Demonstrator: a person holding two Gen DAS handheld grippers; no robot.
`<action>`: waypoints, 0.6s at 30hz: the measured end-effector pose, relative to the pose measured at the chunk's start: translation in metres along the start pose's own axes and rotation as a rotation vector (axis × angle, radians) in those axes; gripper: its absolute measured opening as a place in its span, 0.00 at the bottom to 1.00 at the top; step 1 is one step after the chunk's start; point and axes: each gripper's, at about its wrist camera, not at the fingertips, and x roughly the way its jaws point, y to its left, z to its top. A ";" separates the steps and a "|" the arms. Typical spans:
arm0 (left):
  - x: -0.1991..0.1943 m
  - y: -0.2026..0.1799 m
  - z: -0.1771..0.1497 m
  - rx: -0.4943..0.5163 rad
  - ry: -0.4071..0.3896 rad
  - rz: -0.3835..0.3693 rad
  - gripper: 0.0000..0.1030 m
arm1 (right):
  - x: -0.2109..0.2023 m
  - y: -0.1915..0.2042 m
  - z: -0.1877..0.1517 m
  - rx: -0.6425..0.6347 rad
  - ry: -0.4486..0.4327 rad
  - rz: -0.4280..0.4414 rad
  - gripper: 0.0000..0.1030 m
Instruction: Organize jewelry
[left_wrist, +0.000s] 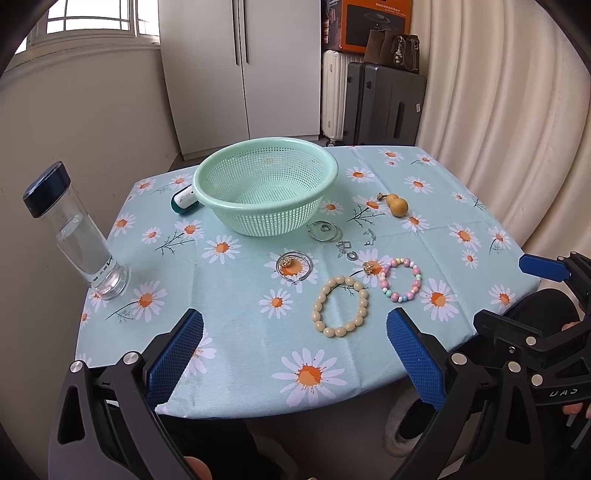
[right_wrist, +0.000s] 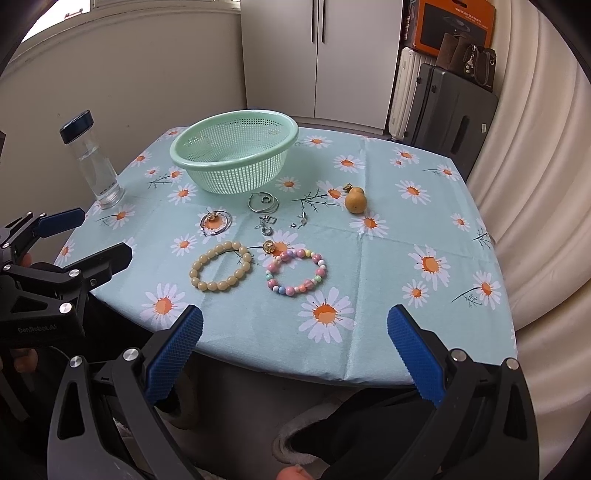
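Note:
A green mesh basket (left_wrist: 295, 173) (right_wrist: 184, 151) stands empty at the back of the table. In front of it lie a cream bead bracelet (left_wrist: 340, 306) (right_wrist: 221, 266), a pastel bead bracelet (left_wrist: 402, 280) (right_wrist: 296, 272), silver hoops (left_wrist: 293, 266) (right_wrist: 216, 222) (left_wrist: 324, 230) (right_wrist: 263, 202), small silver pieces (left_wrist: 351, 251) (right_wrist: 266, 225), a gold ornament (left_wrist: 368, 267) (right_wrist: 269, 246) and a wooden gourd (left_wrist: 397, 204) (right_wrist: 355, 199). My left gripper (left_wrist: 294, 354) and my right gripper (right_wrist: 294, 354) are both open and empty, above the table's near edge.
A clear bottle with a dark cap (left_wrist: 74, 232) (right_wrist: 94, 162) stands at the table's left. A small teal and white case (left_wrist: 184, 199) lies behind the basket. The floral tablecloth (left_wrist: 240, 332) (right_wrist: 406, 277) covers the table. Suitcases (left_wrist: 384, 105) and a curtain (left_wrist: 509, 110) stand behind.

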 end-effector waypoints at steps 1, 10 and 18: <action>0.000 0.001 0.000 0.000 0.000 0.001 0.94 | 0.000 -0.001 0.000 0.001 0.001 -0.001 0.96; 0.006 0.002 0.001 0.003 0.016 0.005 0.94 | 0.003 -0.005 0.000 0.018 0.015 0.004 0.97; 0.012 0.005 0.000 -0.017 0.037 0.008 0.94 | 0.008 -0.006 0.001 0.026 0.029 0.006 0.96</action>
